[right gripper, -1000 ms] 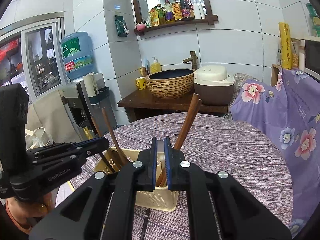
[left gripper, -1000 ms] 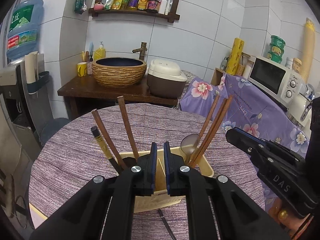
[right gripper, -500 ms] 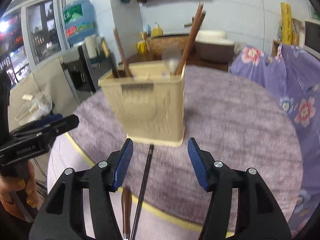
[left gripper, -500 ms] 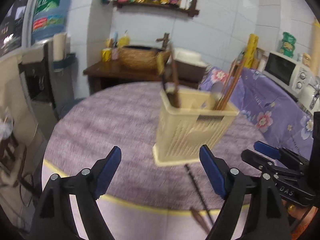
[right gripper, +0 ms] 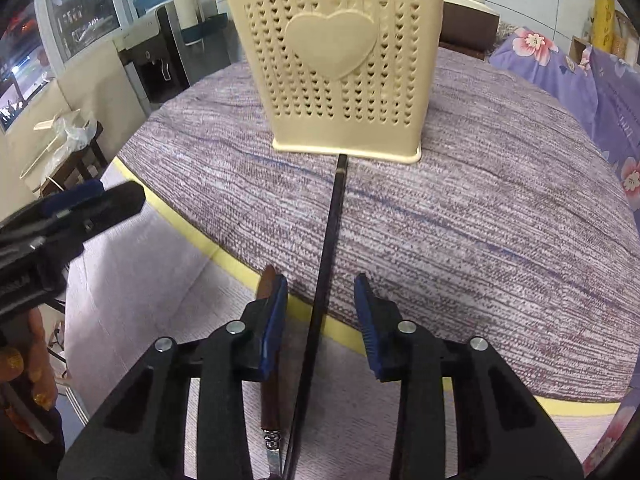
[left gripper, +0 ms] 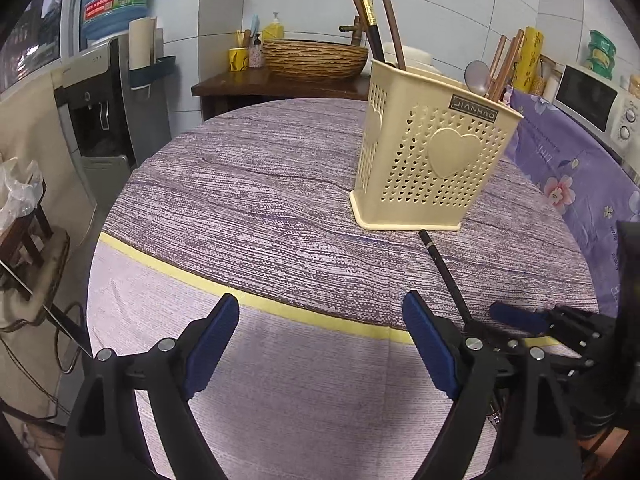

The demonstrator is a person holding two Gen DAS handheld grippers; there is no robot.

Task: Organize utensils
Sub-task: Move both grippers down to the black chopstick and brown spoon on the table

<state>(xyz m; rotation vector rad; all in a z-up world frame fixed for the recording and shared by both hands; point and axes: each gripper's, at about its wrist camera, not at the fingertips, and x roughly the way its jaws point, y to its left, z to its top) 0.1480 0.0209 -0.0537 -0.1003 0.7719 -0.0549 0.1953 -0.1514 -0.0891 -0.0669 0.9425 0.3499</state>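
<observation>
Both grippers have pulled back from the yellow utensil holder (right gripper: 340, 68) over the last second: they were pressed together right above its rim, and now they sit low over the near edge of the table (left gripper: 248, 208) with their jaws spread wide. In the left wrist view the left gripper (left gripper: 320, 344) frames only bare cloth at the bottom centre, holding nothing, and the holder stands in the upper right with chopsticks (left gripper: 384, 24) and a spoon (left gripper: 478, 76) already upright in it. In the right wrist view the right gripper (right gripper: 320, 320) straddles a black chopstick (right gripper: 330, 232) that runs from the bottom centre up to the holder's base, its far tip touching or just short of it. A brown-handled utensil (right gripper: 270, 408) lies beside it, partly hidden under the left-hand finger; I cannot tell what kind it is. Judging from this, the loose black chopstick is the next pick, and the right gripper is lined up to close on it.
</observation>
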